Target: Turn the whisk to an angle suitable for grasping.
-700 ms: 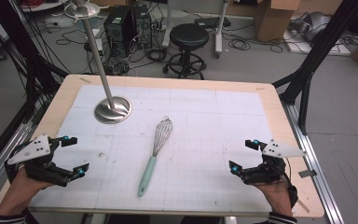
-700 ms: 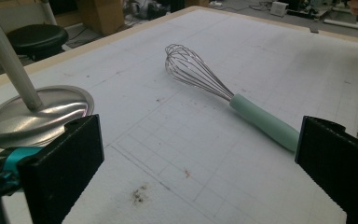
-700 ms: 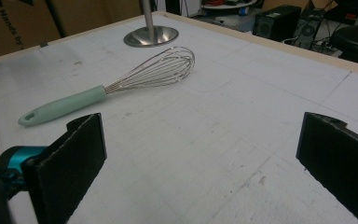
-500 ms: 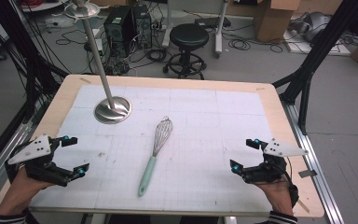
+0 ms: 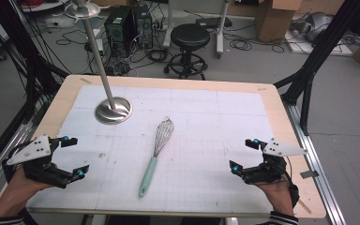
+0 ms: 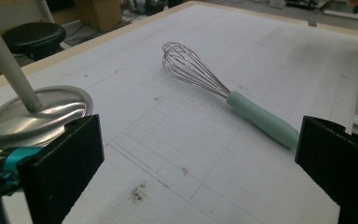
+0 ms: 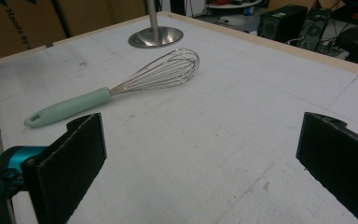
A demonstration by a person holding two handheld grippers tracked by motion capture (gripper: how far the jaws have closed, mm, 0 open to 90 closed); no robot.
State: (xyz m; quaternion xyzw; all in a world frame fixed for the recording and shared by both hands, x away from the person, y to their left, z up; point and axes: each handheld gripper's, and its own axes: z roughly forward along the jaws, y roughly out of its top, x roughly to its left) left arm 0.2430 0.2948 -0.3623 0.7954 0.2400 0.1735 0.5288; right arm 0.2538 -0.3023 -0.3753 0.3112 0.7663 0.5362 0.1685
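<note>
In the high view the left gripper (image 5: 74,156) sits at the lower left of the frame, low over the worktop (image 5: 281,117), with its jaws spread wide and nothing between them. Above it, toward the upper left, a metal stand (image 5: 113,110) rests its round base on the white gridded mat (image 5: 225,122), its pole rising out the top of the frame.

The whisk (image 5: 155,155) lies flat in the middle of the frame, between the two grippers and touching neither. Its long axis runs steeply from lower left to upper right: the mint-green handle (image 5: 148,176) points down toward the bottom edge, and the wire head (image 5: 163,136) points up toward the far side of the worktop. The handle end leans a little to the left, so by my reading the left gripper is slightly the nearer one to the grip, though both stand well apart from it. In the left gripper view the whisk (image 6: 223,93) lies ahead and to the right, its handle end close to the right jaw's edge in the picture.

The whisk looks slim, with a balloon of thin bright wires and a smooth pale handle with a hanging hole at its tip.

At the lower right, the right gripper (image 5: 243,154) also stands wide open and empty, pointing left toward the whisk.
</note>
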